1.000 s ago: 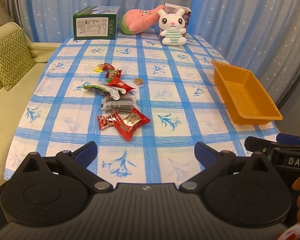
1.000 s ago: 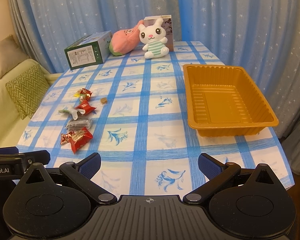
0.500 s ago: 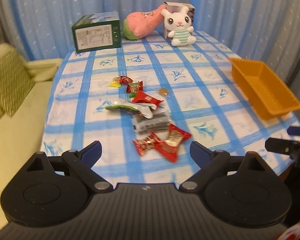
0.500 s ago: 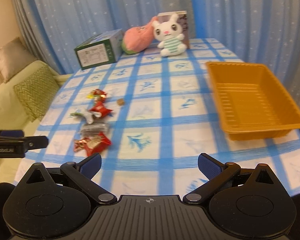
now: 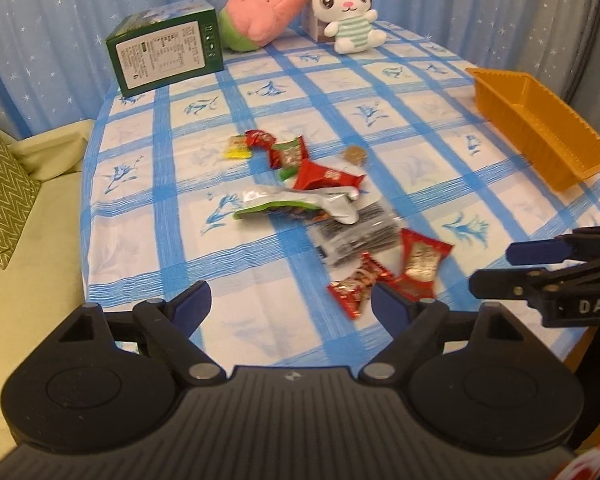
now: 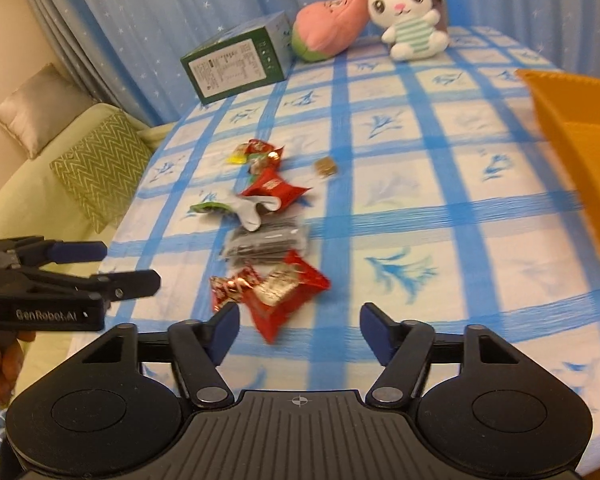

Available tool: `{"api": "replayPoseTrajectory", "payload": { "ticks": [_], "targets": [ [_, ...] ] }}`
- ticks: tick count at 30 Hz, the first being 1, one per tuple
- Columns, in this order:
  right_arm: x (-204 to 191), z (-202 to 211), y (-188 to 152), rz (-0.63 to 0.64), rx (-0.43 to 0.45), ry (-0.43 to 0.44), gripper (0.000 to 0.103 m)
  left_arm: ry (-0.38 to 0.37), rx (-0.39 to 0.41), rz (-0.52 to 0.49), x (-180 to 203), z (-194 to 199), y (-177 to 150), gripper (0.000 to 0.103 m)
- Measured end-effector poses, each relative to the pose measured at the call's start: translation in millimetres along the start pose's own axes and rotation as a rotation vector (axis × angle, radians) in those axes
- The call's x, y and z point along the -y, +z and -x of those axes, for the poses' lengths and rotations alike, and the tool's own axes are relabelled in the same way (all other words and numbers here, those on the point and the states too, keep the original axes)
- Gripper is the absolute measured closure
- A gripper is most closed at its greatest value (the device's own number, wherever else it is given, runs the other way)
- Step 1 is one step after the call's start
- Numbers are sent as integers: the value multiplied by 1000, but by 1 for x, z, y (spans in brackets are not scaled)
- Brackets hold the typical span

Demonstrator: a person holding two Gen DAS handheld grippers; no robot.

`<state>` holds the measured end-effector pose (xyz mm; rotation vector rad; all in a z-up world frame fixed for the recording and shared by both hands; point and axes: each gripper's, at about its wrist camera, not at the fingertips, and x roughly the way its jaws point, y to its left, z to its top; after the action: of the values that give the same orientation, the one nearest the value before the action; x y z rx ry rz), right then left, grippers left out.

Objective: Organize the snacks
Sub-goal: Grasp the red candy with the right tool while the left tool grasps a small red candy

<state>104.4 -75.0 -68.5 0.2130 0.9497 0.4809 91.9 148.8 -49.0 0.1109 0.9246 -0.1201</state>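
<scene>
We have the table under its blue-and-white checked cloth (image 6: 400,208) as the carrier, and along its right edge sits the orange ribbed plastic tray (image 5: 540,136) — nothing shows inside the part we can see. The scattered pile of foil-wrapped snacks (image 5: 324,200) runs as a loose line from the middle of the cloth down toward the near edge, left of centre and well apart from the tray. Nearest the near edge lies the large red foil packet (image 6: 284,296), its long axis slanting from near-left to far-right, with the small red twisted candy wrapper (image 6: 230,286) touching its left side. Our right gripper (image 6: 299,332) hangs just short of that packet with its blue-tipped fingers spread wide and nothing between them; the packet lies straight ahead, slightly left of the midline. Our left gripper (image 5: 290,306) is likewise spread and empty, but the packets sit off its right fingertip — so we judge the right one better lined up, and it also has the shorter carry to the tray.
</scene>
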Motion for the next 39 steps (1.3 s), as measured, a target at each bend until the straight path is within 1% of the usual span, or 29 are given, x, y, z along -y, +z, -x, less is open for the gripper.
{"api": "replayPoseTrajectory", "payload": {
  "ticks": [4,8,12,15,18,21,24,26,28,29,34,39],
  "targets": [
    [-8,-25,5,-47,-2,2,42,-13,-3,0,-10,-9,-1,20],
    [-12,-42,8,-80,3,-14,47,-24,2,3,-17,-14,-1,20],
    [-13,-55,9,-89,5,-58,51,-37,4,15,-21,-18,-2,20],
    [-13,-61,9,-48,-6,-84,55,-57,5,10,-21,-21,-3,20],
    [-14,-63,9,55,-8,-128,61,-82,9,-11,-19,-23,-1,20],
    [-8,-62,8,107,-23,-155,73,-126,10,-52,-14,-27,1,20],
    [-2,-59,6,135,-20,-167,73,-172,-2,-118,-5,-34,3,20],
    [1,-57,5,145,-19,-168,73,-202,-7,-170,3,-39,3,23],
    [4,-56,4,149,-26,-163,73,-224,-16,-218,10,-45,4,32],
    [6,-55,4,147,-26,-162,73,-231,-21,-242,14,-49,4,35],
    [13,-53,5,142,-25,-168,73,-246,-59,-325,30,-66,5,64],
    [16,-52,6,145,-23,-166,73,-246,-74,-360,40,-77,6,68]
  ]
}}
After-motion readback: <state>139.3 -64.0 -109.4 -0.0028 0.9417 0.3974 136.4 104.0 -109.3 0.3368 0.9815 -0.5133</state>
